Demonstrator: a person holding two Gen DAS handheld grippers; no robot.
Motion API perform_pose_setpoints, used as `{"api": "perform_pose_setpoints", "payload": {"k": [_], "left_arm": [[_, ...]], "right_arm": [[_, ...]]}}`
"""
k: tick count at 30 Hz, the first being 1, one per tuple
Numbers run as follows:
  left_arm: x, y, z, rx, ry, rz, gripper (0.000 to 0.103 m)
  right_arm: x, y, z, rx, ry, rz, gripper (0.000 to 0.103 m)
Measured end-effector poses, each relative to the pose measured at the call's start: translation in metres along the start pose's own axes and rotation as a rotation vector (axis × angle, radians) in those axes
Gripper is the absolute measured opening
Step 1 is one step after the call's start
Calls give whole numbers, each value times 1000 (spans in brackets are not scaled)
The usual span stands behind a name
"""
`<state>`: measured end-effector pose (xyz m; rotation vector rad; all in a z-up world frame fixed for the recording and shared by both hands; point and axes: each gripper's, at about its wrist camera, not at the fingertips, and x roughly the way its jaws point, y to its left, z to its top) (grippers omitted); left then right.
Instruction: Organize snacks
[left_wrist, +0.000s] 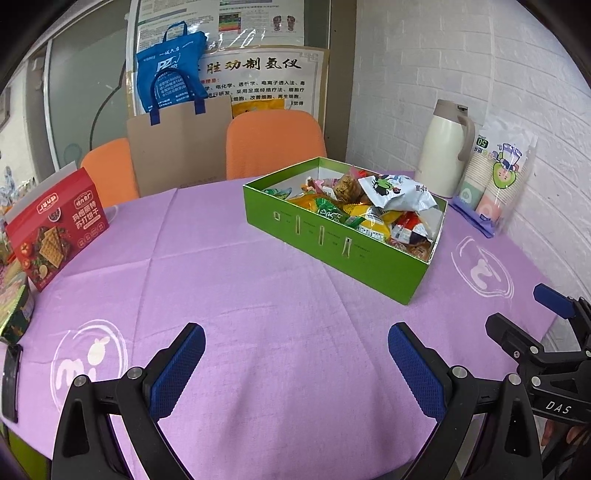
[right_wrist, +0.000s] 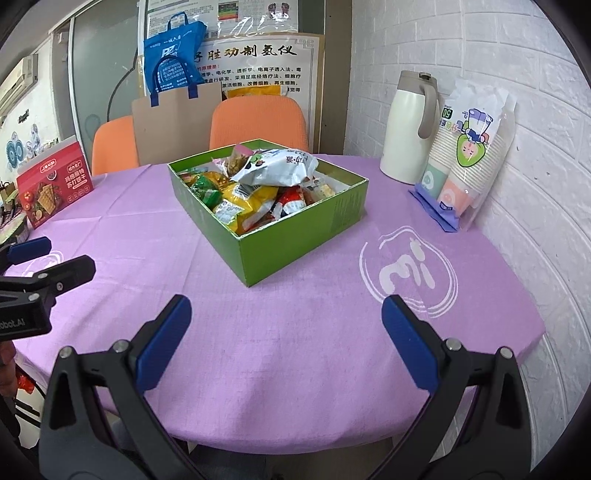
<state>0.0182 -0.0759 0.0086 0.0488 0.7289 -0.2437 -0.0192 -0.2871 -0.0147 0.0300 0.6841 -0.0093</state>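
Note:
A green open box (left_wrist: 332, 251) full of mixed snack packets stands on the purple tablecloth; it also shows in the right wrist view (right_wrist: 295, 236). A white crumpled bag (left_wrist: 397, 192) lies on top of the pile (right_wrist: 277, 168). A red cracker box (left_wrist: 55, 229) stands at the far left (right_wrist: 53, 182). My left gripper (left_wrist: 295, 354) is open and empty, low over the cloth in front of the box. My right gripper (right_wrist: 286, 328) is open and empty, also in front of the box. Each gripper shows at the edge of the other's view.
A cream thermos jug (right_wrist: 408, 127) and a bag of paper cups (right_wrist: 467, 158) stand at the right by the white brick wall. Two orange chairs (left_wrist: 275, 144) and a cardboard sheet (left_wrist: 177, 147) are behind the table. More packages (left_wrist: 14, 306) lie at the left edge.

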Motion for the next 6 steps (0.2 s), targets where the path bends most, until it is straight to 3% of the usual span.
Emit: {"api": "perform_pose_setpoints", "payload": {"k": [6], "left_arm": [[-2, 0, 1, -7, -8, -1, 101]], "right_arm": [[-1, -1, 1, 10, -4, -3, 102]]}}
